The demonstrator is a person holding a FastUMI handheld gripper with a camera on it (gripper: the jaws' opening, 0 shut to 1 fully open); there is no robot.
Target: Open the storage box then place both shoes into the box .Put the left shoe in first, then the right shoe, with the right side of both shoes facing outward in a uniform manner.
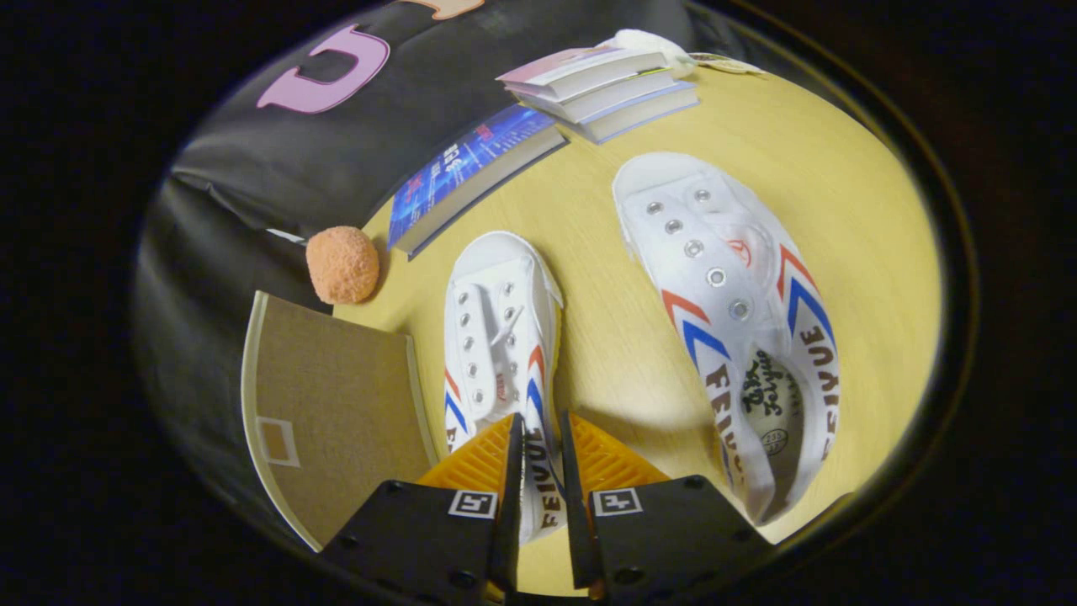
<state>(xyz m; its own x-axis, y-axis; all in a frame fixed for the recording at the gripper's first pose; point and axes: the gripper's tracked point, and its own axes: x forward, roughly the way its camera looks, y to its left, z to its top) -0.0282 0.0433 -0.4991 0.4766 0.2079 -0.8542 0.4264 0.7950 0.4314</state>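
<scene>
Two white canvas shoes with red and blue chevrons lie toe-away on the yellow table (614,337). My gripper (539,421) is shut on the side wall of the smaller-looking shoe (496,337). That wall runs through the narrow gap between the two fingers, near the shoe's opening. The other shoe (732,320) lies to the right of the fingers, apart from them, with its insole showing. A brown flat panel with a pale rim (336,412), seemingly part of the storage box, sits just left of the held shoe. I cannot tell whether the held shoe is off the table.
An orange fuzzy ball (342,264) rests beyond the brown panel at the table's edge. A blue book (471,172) lies past the shoes, and a stack of books (602,88) with a white cloth on it lies farther back.
</scene>
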